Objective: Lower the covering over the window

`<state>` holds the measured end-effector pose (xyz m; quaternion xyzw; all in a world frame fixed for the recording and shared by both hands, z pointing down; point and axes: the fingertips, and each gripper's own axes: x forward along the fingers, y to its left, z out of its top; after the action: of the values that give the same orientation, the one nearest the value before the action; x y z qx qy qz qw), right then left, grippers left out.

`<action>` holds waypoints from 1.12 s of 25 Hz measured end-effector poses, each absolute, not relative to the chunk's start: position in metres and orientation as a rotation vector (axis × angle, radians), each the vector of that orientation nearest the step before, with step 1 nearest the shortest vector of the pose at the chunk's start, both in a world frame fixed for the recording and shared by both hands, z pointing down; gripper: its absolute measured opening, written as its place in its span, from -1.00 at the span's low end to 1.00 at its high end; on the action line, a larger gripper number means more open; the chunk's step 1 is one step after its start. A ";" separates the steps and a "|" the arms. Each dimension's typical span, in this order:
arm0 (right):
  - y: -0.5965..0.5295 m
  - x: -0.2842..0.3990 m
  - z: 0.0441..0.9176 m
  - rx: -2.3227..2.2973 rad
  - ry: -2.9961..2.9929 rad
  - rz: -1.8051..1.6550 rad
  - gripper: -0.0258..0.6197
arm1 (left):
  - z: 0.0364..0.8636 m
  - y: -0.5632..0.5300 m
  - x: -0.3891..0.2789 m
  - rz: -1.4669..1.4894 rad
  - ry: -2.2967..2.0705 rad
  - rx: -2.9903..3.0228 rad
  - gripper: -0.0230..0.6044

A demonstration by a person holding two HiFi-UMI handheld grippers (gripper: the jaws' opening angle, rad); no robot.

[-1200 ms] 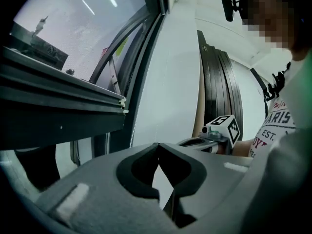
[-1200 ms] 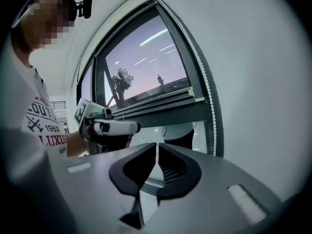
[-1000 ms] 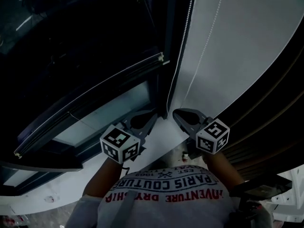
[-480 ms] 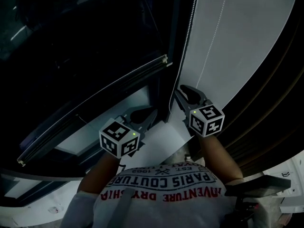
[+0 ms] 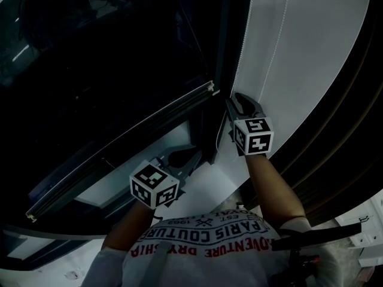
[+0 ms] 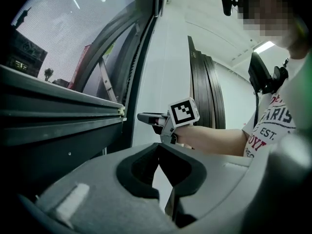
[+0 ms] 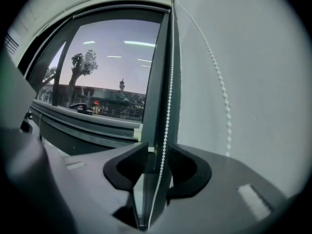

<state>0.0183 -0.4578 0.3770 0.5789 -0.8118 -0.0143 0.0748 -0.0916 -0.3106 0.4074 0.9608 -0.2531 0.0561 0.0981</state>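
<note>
The roller blind's bottom bar (image 5: 197,94) hangs partway down the dark window glass (image 5: 108,52); it also shows in the right gripper view (image 7: 97,123). A white bead chain (image 5: 244,34) runs down the window frame's right side. My right gripper (image 5: 235,102) is raised to the bar's right end. Its jaws have just been opening, and the chain (image 7: 168,96) passes loose between them (image 7: 157,152), untouched by the pads. My left gripper (image 5: 196,154) sits lower by the sill, shut and empty (image 6: 158,146). In the left gripper view the right gripper (image 6: 146,117) points at the frame.
A white wall (image 5: 311,52) with the chain's second strand (image 5: 286,17) lies right of the frame. Dark curved rails (image 5: 347,142) stand further right. The pale sill (image 5: 203,184) is below the grippers, with the person's printed shirt (image 5: 203,235) at the bottom edge.
The right gripper has climbed along the bead chain from near the sill to the blind bar's end. The left gripper has stayed by the sill.
</note>
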 end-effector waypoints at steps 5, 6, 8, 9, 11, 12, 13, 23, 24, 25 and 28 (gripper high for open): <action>-0.479 0.017 0.378 1.805 -2.420 -0.008 -0.65 | 0.408 -0.309 -0.098 0.162 -0.759 2.838 -0.92; -0.481 0.017 0.377 1.812 -2.413 -0.015 -0.67 | 0.408 -0.308 -0.099 0.165 -0.761 2.840 -0.92; -0.484 0.018 0.376 1.821 -2.391 -0.031 -0.73 | 0.408 -0.307 -0.103 0.161 -0.766 2.841 -0.92; -0.484 0.018 0.377 1.818 -2.381 -0.033 -0.79 | 0.408 -0.307 -0.104 0.156 -0.765 2.842 -0.92; -0.481 0.018 0.378 1.807 -2.374 -0.041 -0.88 | 0.408 -0.305 -0.104 0.149 -0.750 2.846 -0.92; -0.479 0.018 0.378 1.803 -2.376 -0.052 -0.88 | 0.408 -0.304 -0.104 0.148 -0.740 2.851 -0.92; -0.476 0.018 0.377 1.799 -2.383 -0.062 -0.88 | 0.408 -0.304 -0.103 0.146 -0.732 2.856 -0.92; -0.391 -0.015 0.387 1.421 -2.629 0.021 -0.89 | 0.389 -0.289 -0.079 0.097 -0.553 2.930 -0.92; -0.382 -0.019 0.389 1.365 -2.656 0.033 -0.88 | 0.387 -0.287 -0.077 0.105 -0.537 2.944 -0.92; -0.372 -0.021 0.390 1.322 -2.681 0.048 -0.88 | 0.386 -0.284 -0.076 0.109 -0.524 2.954 -0.92; -0.350 -0.019 0.392 1.256 -2.755 0.117 -0.89 | 0.380 -0.278 -0.074 0.084 -0.490 2.959 -0.92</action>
<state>-0.0188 -0.3504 0.3924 0.4138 -0.9079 0.0385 0.0556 -0.0738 -0.2778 0.3804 0.9837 -0.1630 0.0279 0.0702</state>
